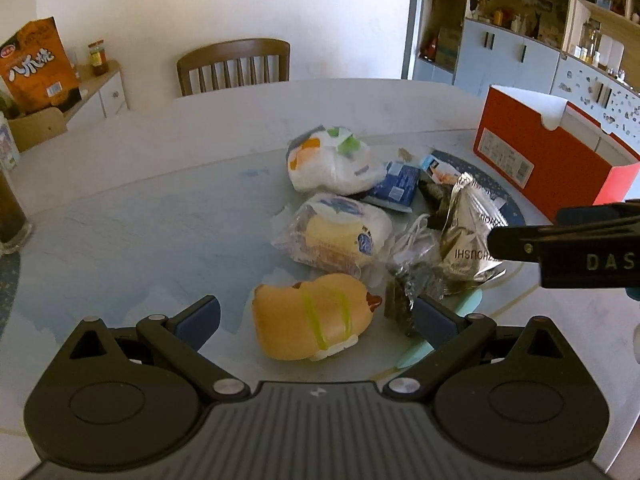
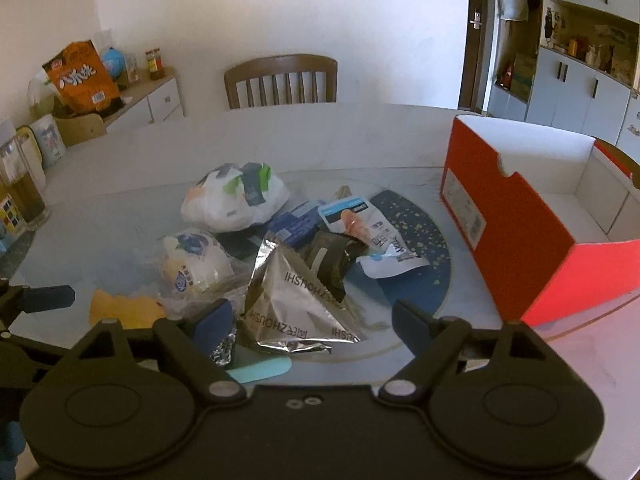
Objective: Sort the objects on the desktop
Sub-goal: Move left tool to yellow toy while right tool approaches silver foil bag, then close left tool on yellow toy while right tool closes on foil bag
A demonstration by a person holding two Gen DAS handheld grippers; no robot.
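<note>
My left tongs [image 1: 316, 316] stood spread wide, with the yellow bun toy [image 1: 312, 316] lying on the table [image 1: 120, 240] between the two tips, neither tip pressing on it. My right tongs [image 2: 312, 320] were spread too, a little less wide, and the silver foil packet [image 2: 296, 300] lay between and just ahead of their tips, untouched. Beyond both lay the rest of the pile: a wrapped roll [image 1: 336, 236], a white bag [image 1: 332, 164] and a blue pack [image 1: 394, 188]. The red box [image 2: 520, 220] stood open, off to the right of my right tongs.
</note>
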